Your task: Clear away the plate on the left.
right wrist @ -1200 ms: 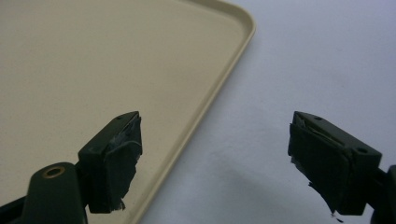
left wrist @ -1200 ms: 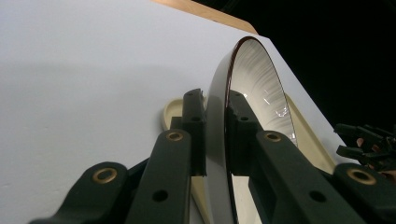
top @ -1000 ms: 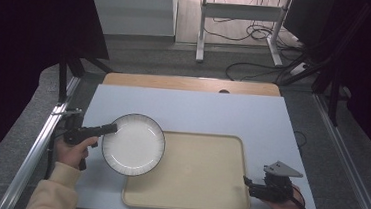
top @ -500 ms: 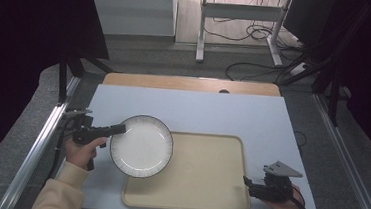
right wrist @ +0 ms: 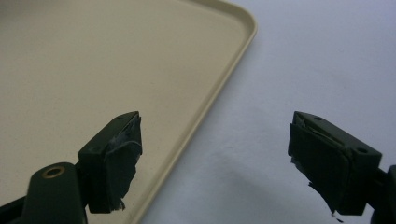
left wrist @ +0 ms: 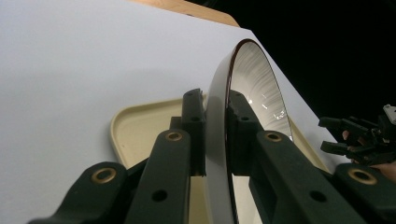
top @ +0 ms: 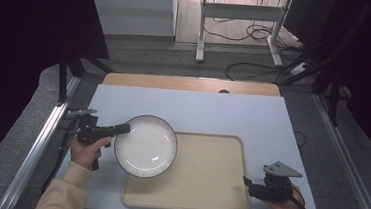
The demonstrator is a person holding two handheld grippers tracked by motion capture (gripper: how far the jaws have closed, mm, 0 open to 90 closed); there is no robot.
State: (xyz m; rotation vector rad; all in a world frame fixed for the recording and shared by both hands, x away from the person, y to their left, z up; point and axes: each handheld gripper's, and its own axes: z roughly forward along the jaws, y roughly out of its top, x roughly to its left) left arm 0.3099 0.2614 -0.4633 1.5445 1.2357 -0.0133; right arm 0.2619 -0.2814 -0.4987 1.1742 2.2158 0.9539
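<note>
The left claw (top: 124, 128) pinched the rim of a white plate (top: 146, 145), holding it tilted over the left edge of the beige tray (top: 207, 186) on the desk (top: 198, 110). The right claw (top: 247, 183) sat spread wide by the tray's right rim.

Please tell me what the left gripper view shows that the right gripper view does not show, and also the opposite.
Left gripper view alone: the left tongs shut on the rim of a white plate with a dark edge, seen edge-on, and farther off a hand holding the other tongs.

Right gripper view alone: the right tongs open and holding nothing, their pads looking worn, one jaw over the tray's edge and one over the table.

Both: the beige tray and the pale table under it.
</note>
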